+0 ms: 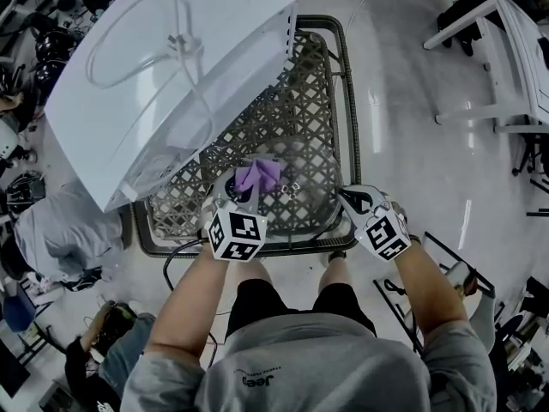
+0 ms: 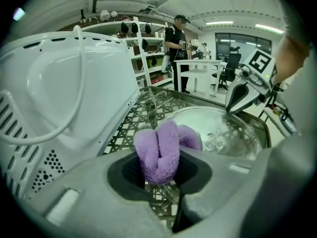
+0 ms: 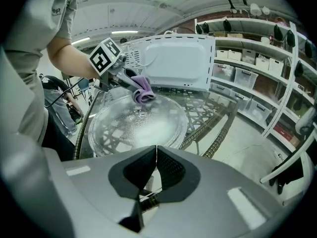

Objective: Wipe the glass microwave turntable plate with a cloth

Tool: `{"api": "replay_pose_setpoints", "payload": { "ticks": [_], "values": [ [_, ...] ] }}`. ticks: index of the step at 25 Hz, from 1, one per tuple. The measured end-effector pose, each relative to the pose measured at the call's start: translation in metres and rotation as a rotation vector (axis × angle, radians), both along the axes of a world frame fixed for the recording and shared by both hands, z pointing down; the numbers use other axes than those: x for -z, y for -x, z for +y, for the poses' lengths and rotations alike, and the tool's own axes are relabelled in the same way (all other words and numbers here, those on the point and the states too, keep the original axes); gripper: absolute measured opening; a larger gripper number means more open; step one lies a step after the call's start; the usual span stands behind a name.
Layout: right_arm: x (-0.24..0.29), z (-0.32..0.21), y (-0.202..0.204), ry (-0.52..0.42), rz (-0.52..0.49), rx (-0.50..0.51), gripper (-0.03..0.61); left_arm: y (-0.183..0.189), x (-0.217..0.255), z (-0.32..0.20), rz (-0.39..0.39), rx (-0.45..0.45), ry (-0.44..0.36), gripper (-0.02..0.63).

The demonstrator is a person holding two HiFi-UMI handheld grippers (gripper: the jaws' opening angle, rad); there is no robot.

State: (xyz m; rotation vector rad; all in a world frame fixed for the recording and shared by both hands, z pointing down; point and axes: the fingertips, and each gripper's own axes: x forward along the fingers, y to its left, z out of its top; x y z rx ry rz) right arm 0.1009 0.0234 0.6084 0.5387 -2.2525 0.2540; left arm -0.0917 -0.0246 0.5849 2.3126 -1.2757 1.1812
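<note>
The clear glass turntable plate [image 1: 300, 197] [image 3: 138, 125] [image 2: 218, 128] lies flat on the lattice table [image 1: 347, 84], in front of the white microwave [image 1: 171, 67]. My left gripper [image 1: 247, 187] [image 3: 133, 86] is shut on a folded purple cloth [image 1: 256, 177] [image 2: 161, 152] [image 3: 142, 89]. The cloth's tip rests on the plate's far-left part. My right gripper [image 1: 345, 196] [image 2: 229, 109] [image 3: 156, 150] sits at the plate's right rim with its jaws together on the glass edge. The rim itself is hidden under the jaws in the right gripper view.
The microwave [image 3: 173, 63] fills the table's back left, a loose cable on top of it. The table's metal rim [image 3: 218, 133] runs close along the plate. White desks [image 1: 506, 50] stand to the right, shelves [image 3: 247, 58] behind, and a person [image 2: 176, 43] stands far off.
</note>
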Motion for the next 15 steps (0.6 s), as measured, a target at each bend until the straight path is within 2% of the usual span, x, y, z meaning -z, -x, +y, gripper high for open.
{"api": "replay_pose_setpoints", "payload": {
  "ticks": [6,9,11,15],
  "values": [
    [-0.001,0.000,0.000,-0.002,0.005,0.003,0.015,0.017,0.001,0.005,-0.029,0.007,-0.005,0.098],
    [0.000,0.000,0.001,-0.006,0.002,0.002,0.015,0.011,0.005,0.004,-0.006,0.023,-0.004,0.098],
    [0.000,0.000,0.001,-0.015,-0.006,-0.002,0.014,-0.011,0.015,0.006,0.071,0.022,0.003,0.098],
    [0.001,-0.001,0.000,-0.029,-0.015,-0.008,0.014,-0.092,0.032,0.017,0.267,-0.052,0.036,0.098]
  ]
}}
